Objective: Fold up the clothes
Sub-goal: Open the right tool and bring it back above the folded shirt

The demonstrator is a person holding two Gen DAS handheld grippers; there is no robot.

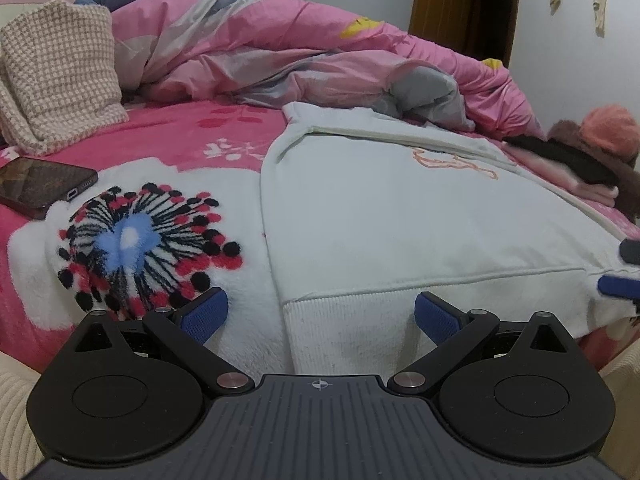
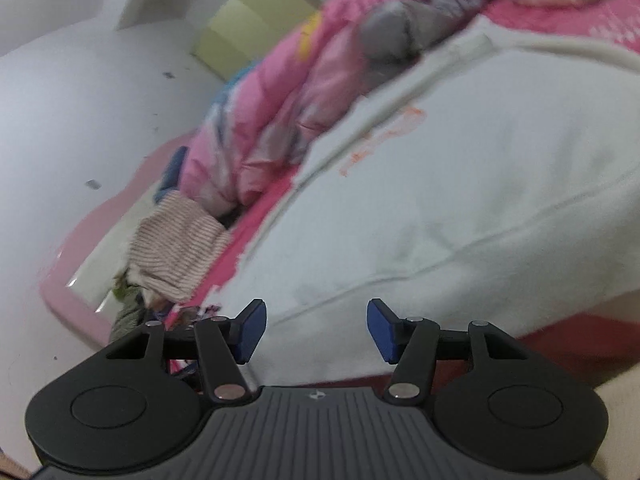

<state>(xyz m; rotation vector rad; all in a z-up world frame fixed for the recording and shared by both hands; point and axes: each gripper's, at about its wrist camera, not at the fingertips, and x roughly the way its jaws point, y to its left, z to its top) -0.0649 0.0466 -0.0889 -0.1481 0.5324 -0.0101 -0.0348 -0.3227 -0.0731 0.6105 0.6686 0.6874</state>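
A white sweatshirt (image 1: 400, 220) with an orange print lies flat on the bed, its ribbed hem (image 1: 360, 332) toward me. My left gripper (image 1: 322, 314) hovers open just over the hem's left part, blue pads wide apart and nothing pinched. At the right edge of the left wrist view, the right gripper's fingertips (image 1: 618, 286) sit at the hem's right corner. The right wrist view is tilted and blurred. In it the right gripper (image 2: 316, 330) stands open over the sweatshirt (image 2: 460, 200), with white cloth showing between the pads but not pressed.
A phone (image 1: 40, 188) lies on the pink fleece blanket (image 1: 132, 240) at the left. A folded checked garment (image 1: 60, 72) and a rumpled pink quilt (image 1: 260, 40) fill the back. A pile of clothes (image 1: 592, 152) sits at the right; a doorway (image 1: 464, 8) is behind.
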